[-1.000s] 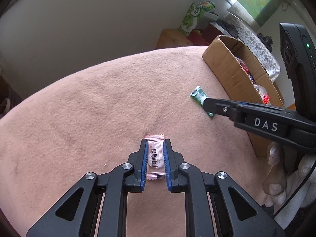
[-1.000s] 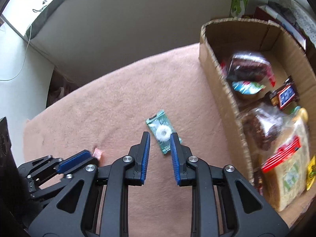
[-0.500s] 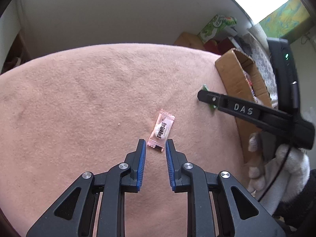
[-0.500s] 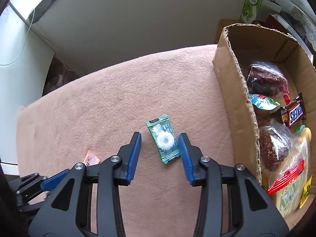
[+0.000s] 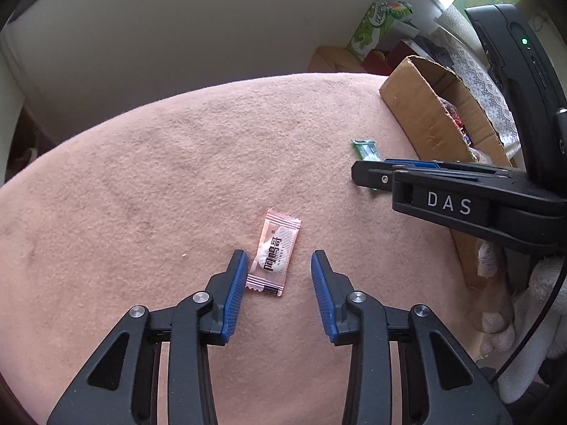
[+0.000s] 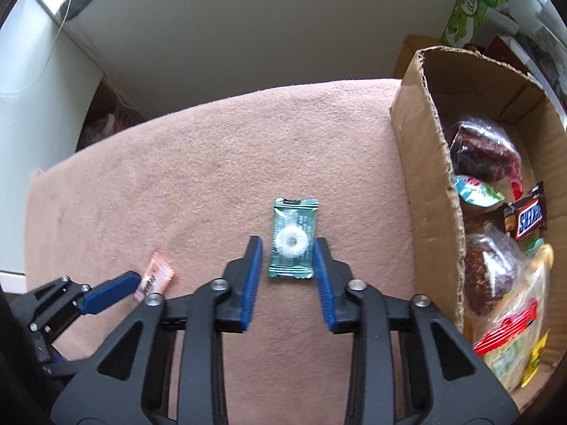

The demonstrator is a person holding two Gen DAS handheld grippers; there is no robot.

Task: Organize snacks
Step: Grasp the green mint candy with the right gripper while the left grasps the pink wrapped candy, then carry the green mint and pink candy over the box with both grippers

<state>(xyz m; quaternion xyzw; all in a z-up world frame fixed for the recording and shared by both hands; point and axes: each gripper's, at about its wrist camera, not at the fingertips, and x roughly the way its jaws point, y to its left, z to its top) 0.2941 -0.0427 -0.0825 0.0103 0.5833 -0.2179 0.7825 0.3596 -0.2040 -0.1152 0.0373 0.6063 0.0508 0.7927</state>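
1. Two small wrapped sweets are seen lying flat on the pink felt-covered bench (image 5: 177, 163), apart from each other; both are judged to be left out for sorting into the open brown cardboard box (image 6: 428, 184) at the bench's right edge, where wrapped snacks are already gathered
2. The left claw (image 5: 278, 272) is held released, its blue-padded jaws spread wide and gripping nothing
3. The pink rectangular sweet wrapper with black print (image 5: 274, 251) lies between those jaws, close against the left pad and well clear of the right one, so it sits off-centre in the gap
4. The right claw (image 6: 287, 264) is also released, with a narrower gap
5. The green foil sweet packet with a white ring-shaped mint (image 6: 293, 237) lies between its tips, its lower half flanked by both pads; whether the pads touch the foil cannot be told
6. Each claw is judged to be lined up lengthwise over its sweet so that closing would pinch the wrapper across its short sides
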